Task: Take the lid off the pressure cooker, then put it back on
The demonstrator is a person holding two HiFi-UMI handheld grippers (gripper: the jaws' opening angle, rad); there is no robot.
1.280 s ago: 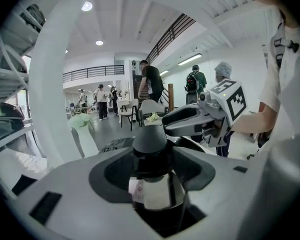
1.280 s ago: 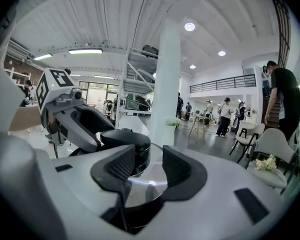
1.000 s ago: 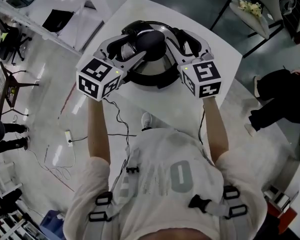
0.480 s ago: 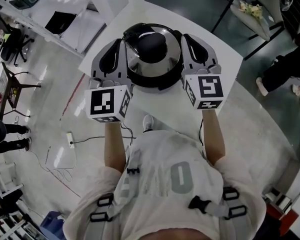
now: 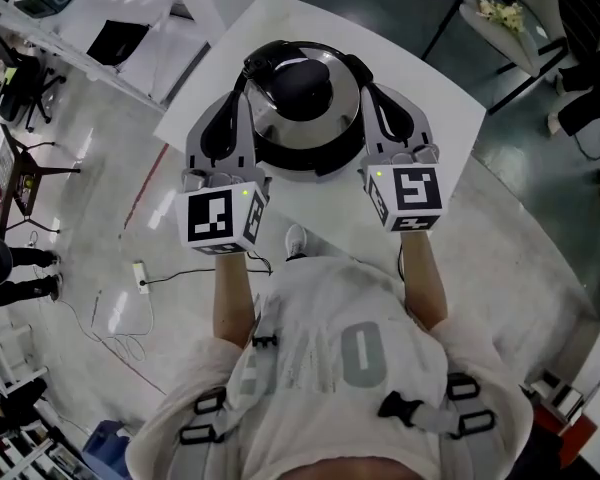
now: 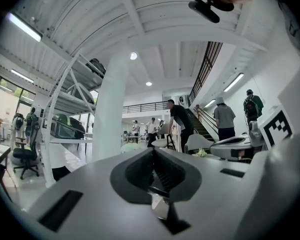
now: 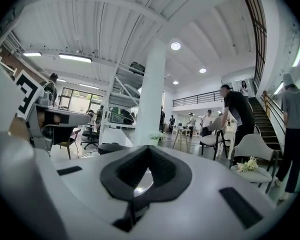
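The pressure cooker [image 5: 302, 108] stands on the white table [image 5: 435, 118] with its steel lid on and the black knob [image 5: 300, 86] on top. My left gripper [image 5: 232, 103] lies along the cooker's left side, my right gripper [image 5: 377, 96] along its right side. Both point away from me and neither touches the lid. In the left gripper view the jaws [image 6: 152, 156] are shut with nothing between them. The right gripper view shows its jaws [image 7: 147, 154] shut and empty too.
A white chair with flowers [image 5: 505, 18] stands past the table's far right corner. Shelving [image 5: 130, 18] runs along the upper left. Cables and a power strip [image 5: 140, 273] lie on the floor at left. A white column [image 6: 110, 109] and several people stand ahead.
Both grippers were open and angled inward over the lid; they have pulled back off it to either side of the cooker, straightened and shut. The lid stays on.
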